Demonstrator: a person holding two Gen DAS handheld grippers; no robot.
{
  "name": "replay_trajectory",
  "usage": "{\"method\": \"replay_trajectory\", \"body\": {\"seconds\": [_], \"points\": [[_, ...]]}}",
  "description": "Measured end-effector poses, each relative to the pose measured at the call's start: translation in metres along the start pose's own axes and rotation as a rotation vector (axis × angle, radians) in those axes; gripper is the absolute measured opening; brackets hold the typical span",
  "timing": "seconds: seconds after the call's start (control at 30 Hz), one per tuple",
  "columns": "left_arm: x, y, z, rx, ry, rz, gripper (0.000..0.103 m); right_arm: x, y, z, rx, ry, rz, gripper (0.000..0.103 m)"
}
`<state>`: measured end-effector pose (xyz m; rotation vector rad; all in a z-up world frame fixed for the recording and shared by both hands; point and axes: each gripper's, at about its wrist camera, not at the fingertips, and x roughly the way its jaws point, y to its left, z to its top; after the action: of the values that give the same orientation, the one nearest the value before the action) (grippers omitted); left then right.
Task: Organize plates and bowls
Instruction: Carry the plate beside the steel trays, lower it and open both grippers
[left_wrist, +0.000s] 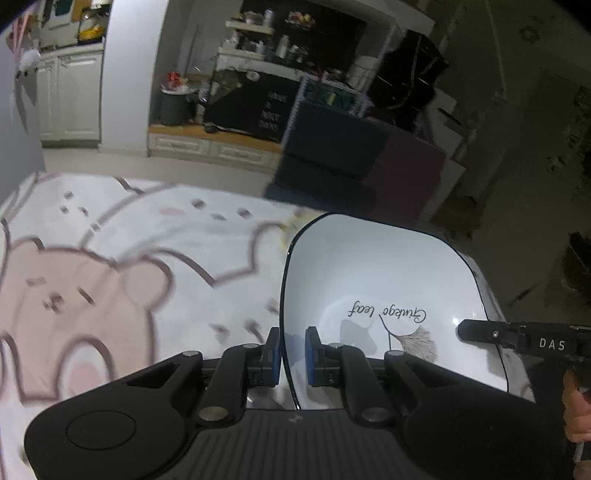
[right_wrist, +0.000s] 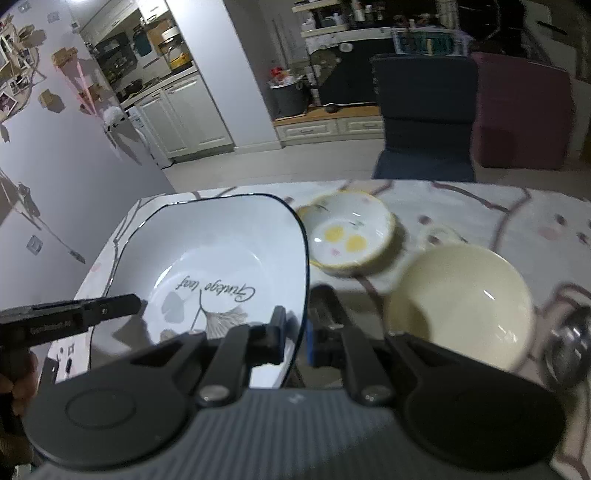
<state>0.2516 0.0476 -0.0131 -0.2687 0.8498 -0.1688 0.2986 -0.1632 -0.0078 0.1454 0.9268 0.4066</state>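
A large white square bowl (left_wrist: 373, 280) with a dark rim and a ginkgo leaf print is held up over the table by both grippers. My left gripper (left_wrist: 292, 350) is shut on its left rim. My right gripper (right_wrist: 295, 334) is shut on its right rim, and the same bowl (right_wrist: 221, 251) fills the left of the right wrist view. Each view shows the other gripper's finger reaching in from the side. On the table to the right stand a small white bowl with yellow spots (right_wrist: 349, 232) and a cream bowl (right_wrist: 458, 302).
The table wears a white cloth with pink bears (left_wrist: 110, 258). A metal object (right_wrist: 569, 347) lies at the right edge beside the cream bowl. Behind the table stand a dark blue chair (right_wrist: 424, 110) and a maroon chair (right_wrist: 524, 110). A wall (right_wrist: 55, 147) rises on the left.
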Motion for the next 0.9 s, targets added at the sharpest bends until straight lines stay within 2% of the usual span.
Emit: {"method": "replay_trajectory", "body": {"seconds": [0.27,0.43,0.6,0.9], "points": [[0.027,-0.047,-0.067,0.033,0.104,-0.063,0.014,-0.042,-0.063,-0.068,0.076,0.031,-0.045,0.012],[0.057,-0.063,-0.098,0.039,0.215,-0.074,0.014,-0.043,-0.095,-0.110,0.142,0.098,-0.079,0.012],[0.087,-0.069,-0.108,0.039,0.295,-0.058,0.013,-0.030,-0.125,-0.144,0.206,0.179,-0.102,0.012],[0.108,-0.068,-0.118,0.027,0.373,-0.029,0.014,0.005,-0.135,-0.152,0.208,0.280,-0.144,0.014]]}}
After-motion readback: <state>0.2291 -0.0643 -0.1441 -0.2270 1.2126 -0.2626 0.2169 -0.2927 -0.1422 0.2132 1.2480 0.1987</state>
